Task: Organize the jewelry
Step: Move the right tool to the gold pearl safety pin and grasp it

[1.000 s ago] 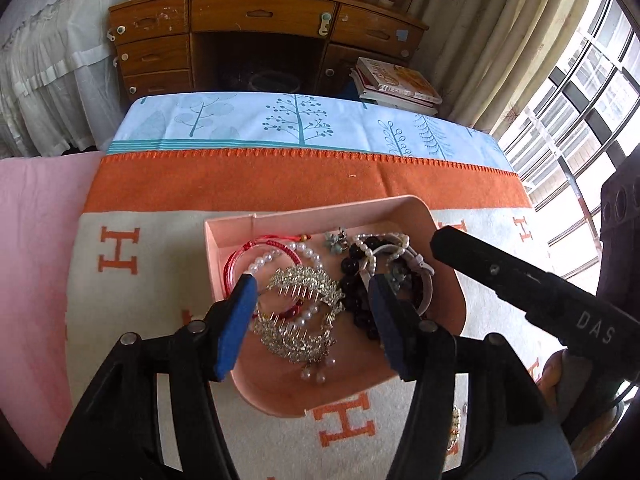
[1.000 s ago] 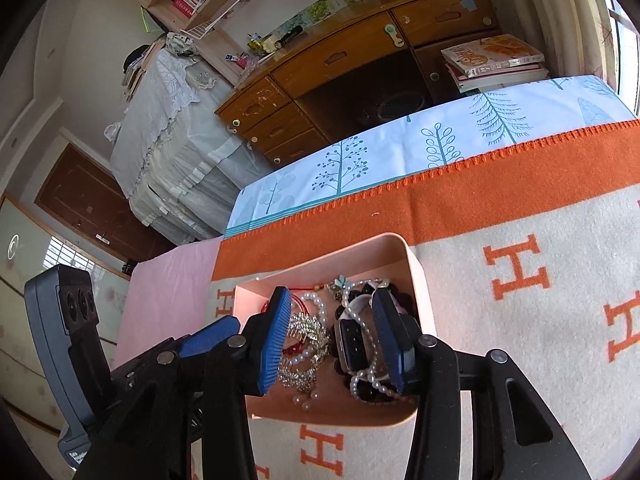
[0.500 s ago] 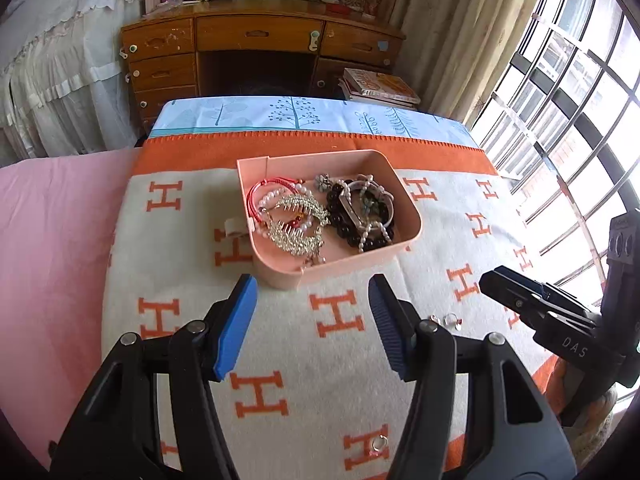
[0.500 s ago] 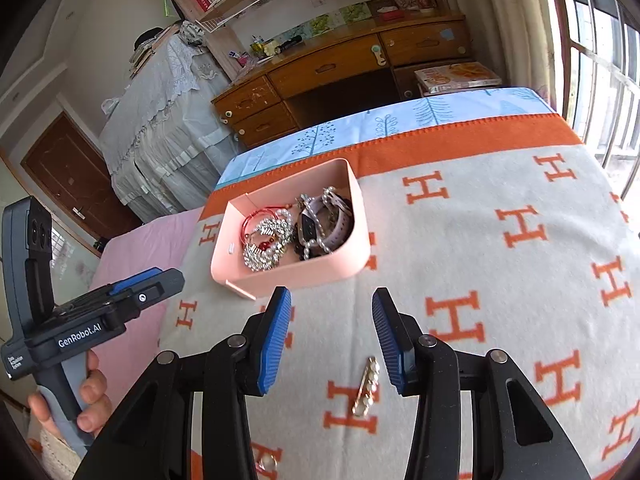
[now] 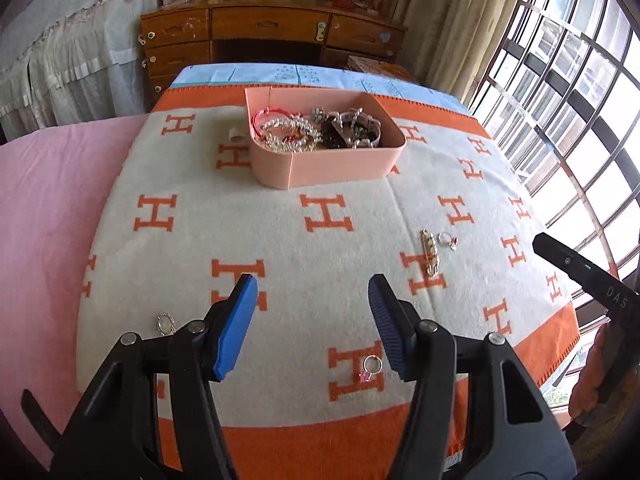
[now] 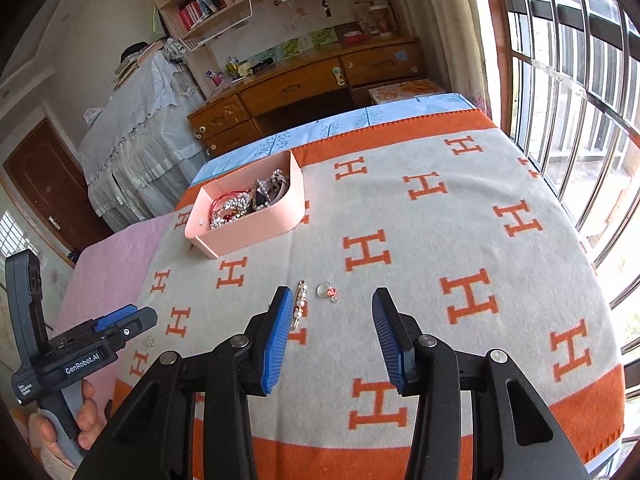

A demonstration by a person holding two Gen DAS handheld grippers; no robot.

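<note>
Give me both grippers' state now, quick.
Left gripper: open, holding nothing, above the blanket.
Right gripper: open, holding nothing.

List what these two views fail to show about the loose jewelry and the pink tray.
- Left wrist: pink-stone ring, partly behind the left gripper's fingers.
- Right wrist: pearl hair clip, lower end behind the right gripper.
- Both: pink tray contents tangled; near wall hides lower pieces.

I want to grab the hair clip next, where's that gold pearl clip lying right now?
The gold pearl clip lies on the blanket, just ahead of the right gripper, beside a red-stone ring.
</note>
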